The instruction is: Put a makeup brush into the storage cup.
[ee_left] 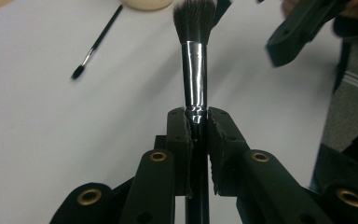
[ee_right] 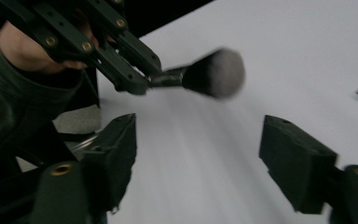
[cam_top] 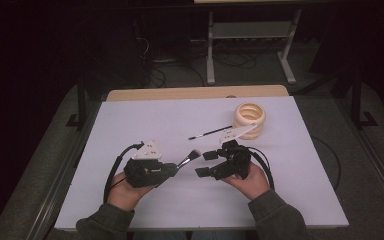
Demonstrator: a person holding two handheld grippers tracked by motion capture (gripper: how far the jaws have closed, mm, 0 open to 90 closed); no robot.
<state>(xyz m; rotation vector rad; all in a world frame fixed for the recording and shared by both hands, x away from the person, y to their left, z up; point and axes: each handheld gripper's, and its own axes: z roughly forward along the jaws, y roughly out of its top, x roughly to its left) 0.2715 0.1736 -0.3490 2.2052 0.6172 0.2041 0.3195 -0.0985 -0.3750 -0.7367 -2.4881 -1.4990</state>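
A makeup brush (ee_left: 195, 70) is being held by its handle in the left claw (cam_top: 176, 166), whose jaws are being pressed tight on the glossy dark shaft just below the metal ferrule, above the white counter (cam_top: 145, 210). The right claw (cam_top: 205, 163) is being held just beside the bristle head with its jaws standing wide apart and nothing between them. In the right gripper view, the soft, rounded bristle tuft (ee_right: 214, 73) is seen hanging in the air ahead of those open jaws.

The brush is judged to be light and stiff along its handle, with a slick, polished shaft that could slip or twist if gripped loosely; the bristles are soft and easily crushed or splayed, so any second hold is best taken on the ferrule or the handle, never on the tuft.

In the high view, the long axis is being carried roughly level, slanting up and to the right, with the bristles pointing towards the right claw. A thinner brush (cam_top: 209, 133) is lying on the counter farther back, near a cream ribbed holder (cam_top: 249, 120).
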